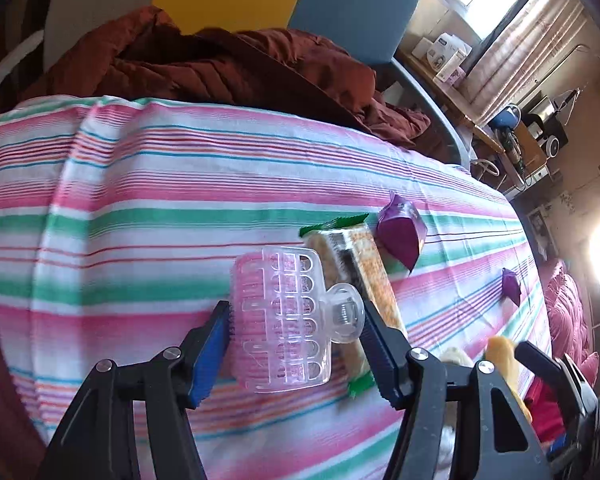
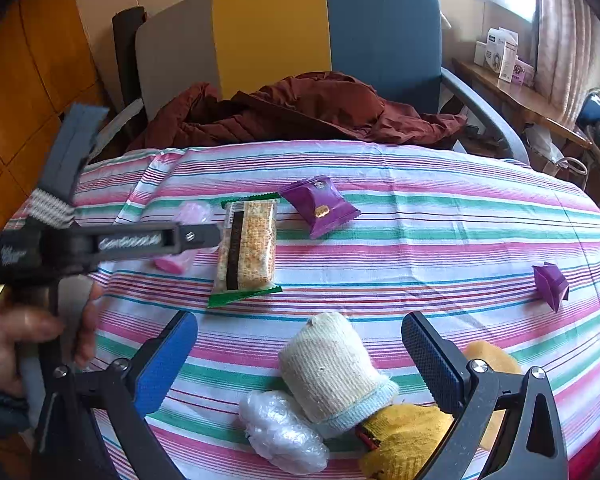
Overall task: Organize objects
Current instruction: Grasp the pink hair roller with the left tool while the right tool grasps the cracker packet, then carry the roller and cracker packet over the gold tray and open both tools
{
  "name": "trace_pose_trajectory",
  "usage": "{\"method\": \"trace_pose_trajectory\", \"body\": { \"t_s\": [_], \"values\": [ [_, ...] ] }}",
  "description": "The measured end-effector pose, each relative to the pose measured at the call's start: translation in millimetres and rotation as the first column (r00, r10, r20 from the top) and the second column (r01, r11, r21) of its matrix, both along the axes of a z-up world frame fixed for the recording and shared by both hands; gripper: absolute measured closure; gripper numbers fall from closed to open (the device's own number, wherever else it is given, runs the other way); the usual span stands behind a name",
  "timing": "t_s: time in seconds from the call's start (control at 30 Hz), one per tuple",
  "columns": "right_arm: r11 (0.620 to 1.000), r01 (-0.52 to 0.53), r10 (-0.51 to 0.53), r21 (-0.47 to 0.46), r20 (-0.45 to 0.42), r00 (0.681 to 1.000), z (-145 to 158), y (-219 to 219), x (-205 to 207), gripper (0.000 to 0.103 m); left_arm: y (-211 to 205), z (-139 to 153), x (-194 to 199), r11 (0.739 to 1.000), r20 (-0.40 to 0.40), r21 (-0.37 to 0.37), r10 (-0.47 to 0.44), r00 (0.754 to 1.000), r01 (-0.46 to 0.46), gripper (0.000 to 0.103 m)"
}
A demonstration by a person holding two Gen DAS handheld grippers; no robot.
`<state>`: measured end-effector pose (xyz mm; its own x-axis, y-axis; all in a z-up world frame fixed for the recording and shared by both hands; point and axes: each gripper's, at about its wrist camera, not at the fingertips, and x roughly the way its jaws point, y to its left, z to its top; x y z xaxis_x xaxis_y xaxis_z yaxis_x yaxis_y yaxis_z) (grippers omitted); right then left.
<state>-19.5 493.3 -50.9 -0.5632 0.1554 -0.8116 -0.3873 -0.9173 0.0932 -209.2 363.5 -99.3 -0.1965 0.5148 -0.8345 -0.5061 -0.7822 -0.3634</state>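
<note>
Left hand-held gripper (image 1: 296, 344) is sitting right around the clear pink hair claw clip (image 1: 288, 320) on the striped worktop (image 1: 140, 200), the clip's long axis running between the pads. Both pads look pressed on it. Right hand-held gripper (image 2: 300, 364) hangs open over a rolled sock (image 2: 332, 372), touching nothing.
</note>
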Motion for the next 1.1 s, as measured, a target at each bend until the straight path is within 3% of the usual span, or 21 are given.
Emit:
{"method": "trace_pose_trajectory", "body": {
  "t_s": [0.23, 0.47, 0.57, 0.67, 0.73, 0.77, 0.93, 1.1],
  "values": [
    [0.999, -0.053, 0.053, -0.011, 0.03, 0.998, -1.3, -10.2, -41.2, 0.001, -44.4, 27.0, 19.0, 0.999, -0.08, -0.005, 0.039, 0.996, -0.039, 0.039],
    [0.996, -0.092, 0.092, -0.005, 0.161, 0.983, -37.9, -20.2, -102.3, 0.013, -79.9, 48.3, 28.8, 0.997, -0.104, 0.036, 0.075, 0.992, -0.072, 0.039],
    [0.997, -0.071, 0.061, 0.037, 0.219, 0.974, -55.9, -16.6, -117.6, 0.026, -90.9, 60.6, 32.7, 0.996, -0.141, 0.046, 0.08, 0.987, -0.075, 0.039],
    [0.999, -0.045, 0.047, -0.011, 0.206, 0.978, -61.8, -8.6, -115.7, 0.033, -102.9, 69.9, 38.5, 0.994, -0.16, 0.067, 0.098, 0.982, -0.088, 0.039],
    [0.998, -0.056, 0.057, -0.012, 0.198, 0.978, -57.4, -11.9, -110.4, 0.054, -114.0, 73.7, 45.5, 0.992, -0.166, 0.077, 0.113, 0.98, -0.101, 0.039],
    [0.998, -0.06, 0.061, -0.013, 0.203, 0.977, -56.7, -14.8, -107.9, 0.057, -117.8, 74.3, 48.2, 0.991, -0.161, 0.081, 0.117, 0.98, -0.105, 0.039],
    [0.993, -0.115, 0.119, -0.029, 0.199, 0.973, -55.4, -42.8, -89.7, 0.057, -141.7, 75.0, 69.4, 0.991, -0.156, 0.069, 0.128, 0.979, -0.119, 0.039],
    [0.988, -0.13, 0.141, -0.086, 0.143, 0.98, -49.4, -69.7, -63.9, 0.057, -173.0, 75.5, 92.2, 0.987, -0.149, 0.06, 0.157, 0.976, -0.15, 0.039]
  ]
}}
